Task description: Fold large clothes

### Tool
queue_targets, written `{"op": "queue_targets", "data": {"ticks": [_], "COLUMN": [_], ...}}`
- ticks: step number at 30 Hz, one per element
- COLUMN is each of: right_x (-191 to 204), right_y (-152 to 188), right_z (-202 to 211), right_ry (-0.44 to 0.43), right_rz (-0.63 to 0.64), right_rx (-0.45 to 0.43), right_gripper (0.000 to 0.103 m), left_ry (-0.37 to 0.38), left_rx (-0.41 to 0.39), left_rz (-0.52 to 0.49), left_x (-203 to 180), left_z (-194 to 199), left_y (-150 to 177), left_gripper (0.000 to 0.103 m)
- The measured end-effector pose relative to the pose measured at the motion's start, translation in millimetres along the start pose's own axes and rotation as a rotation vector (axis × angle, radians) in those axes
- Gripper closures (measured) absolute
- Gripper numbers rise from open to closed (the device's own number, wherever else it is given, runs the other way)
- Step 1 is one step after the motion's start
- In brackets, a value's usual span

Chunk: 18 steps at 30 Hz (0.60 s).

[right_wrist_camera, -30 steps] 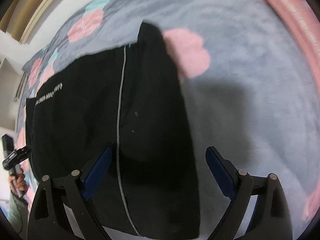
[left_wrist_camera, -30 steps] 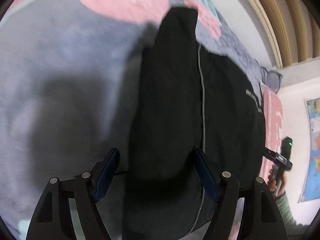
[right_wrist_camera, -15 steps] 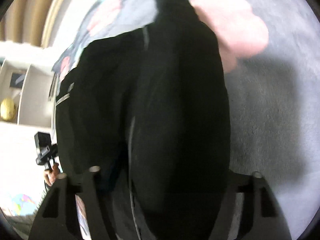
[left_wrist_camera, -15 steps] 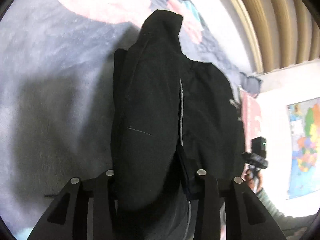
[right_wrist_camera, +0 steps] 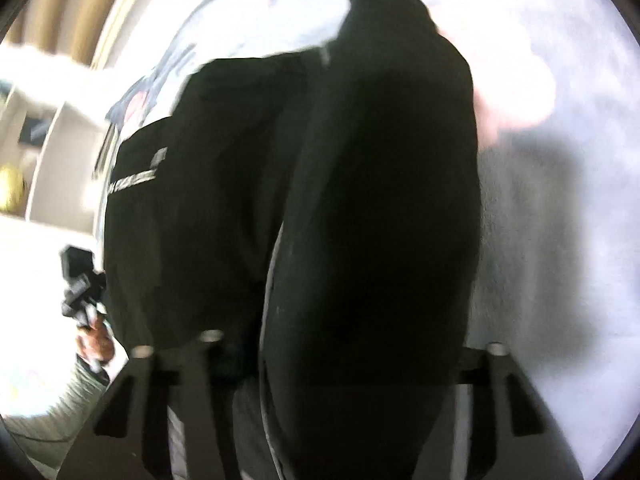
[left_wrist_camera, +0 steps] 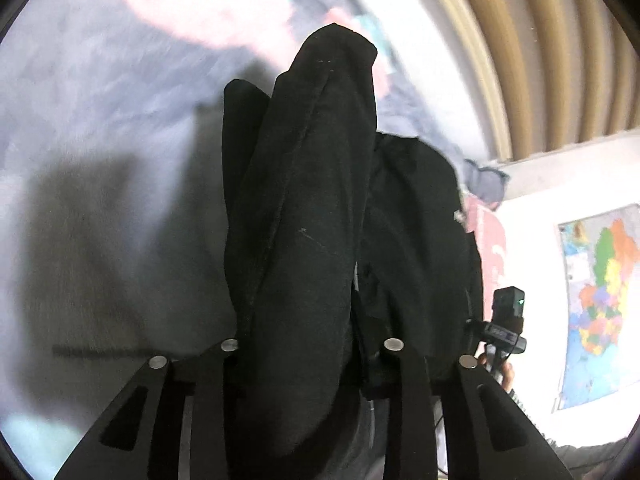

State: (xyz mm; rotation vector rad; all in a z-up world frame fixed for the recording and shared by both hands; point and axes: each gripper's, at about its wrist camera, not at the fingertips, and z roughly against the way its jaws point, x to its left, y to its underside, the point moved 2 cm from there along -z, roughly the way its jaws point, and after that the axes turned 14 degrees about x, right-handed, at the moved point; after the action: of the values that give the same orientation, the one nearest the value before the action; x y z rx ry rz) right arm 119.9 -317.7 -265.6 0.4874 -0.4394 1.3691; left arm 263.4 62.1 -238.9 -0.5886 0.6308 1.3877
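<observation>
A large black garment (left_wrist_camera: 312, 220) with a thin grey piping line lies on a grey bedspread (left_wrist_camera: 100, 152) with pink and teal blotches. My left gripper (left_wrist_camera: 310, 350) is shut on a thick fold of it and holds that fold raised off the bed. My right gripper (right_wrist_camera: 352, 344) is shut on another fold of the same black garment (right_wrist_camera: 380, 200), also lifted; the cloth hides its fingertips. The rest of the garment hangs down to the bedspread (right_wrist_camera: 560, 240). The right wrist view is blurred by motion.
A wall map (left_wrist_camera: 600, 300) hangs at the right in the left wrist view. Beige curtains (left_wrist_camera: 540, 40) are behind the bed. White shelves (right_wrist_camera: 48, 152) stand at the left in the right wrist view. Each view shows the other hand-held gripper, to the right (left_wrist_camera: 504, 320) and to the left (right_wrist_camera: 80, 292).
Both grippers were open around the garment a second ago. They have closed on folds of it and lifted them off the bed, and both views have tilted up.
</observation>
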Motion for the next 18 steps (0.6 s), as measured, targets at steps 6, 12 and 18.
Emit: {"op": "queue_targets", "data": {"ticks": [6,12,18], "right_x": [62.7,103.9,108.4], "right_y": [43.2,86.1,103.6], "right_z": [34.3,69.4,105.1], "right_ry": [-0.006,0.009,0.003], "right_rz": [0.106,0.182,0.192], "right_rx": [-0.066,-0.101,-0.099], "right_gripper": [0.062,0.062,0.062], "left_ry": [0.025,0.0,0.005], "left_rx": [-0.049,-0.066,-0.073], "left_rz": [-0.125,-0.214,-0.226], "left_x": [-77.1,-129.7,-118.4], "left_z": [39.6,88.3,138.5], "left_y": [45.1,108.6,191.0], "left_gripper": [0.074,0.074,0.074]}}
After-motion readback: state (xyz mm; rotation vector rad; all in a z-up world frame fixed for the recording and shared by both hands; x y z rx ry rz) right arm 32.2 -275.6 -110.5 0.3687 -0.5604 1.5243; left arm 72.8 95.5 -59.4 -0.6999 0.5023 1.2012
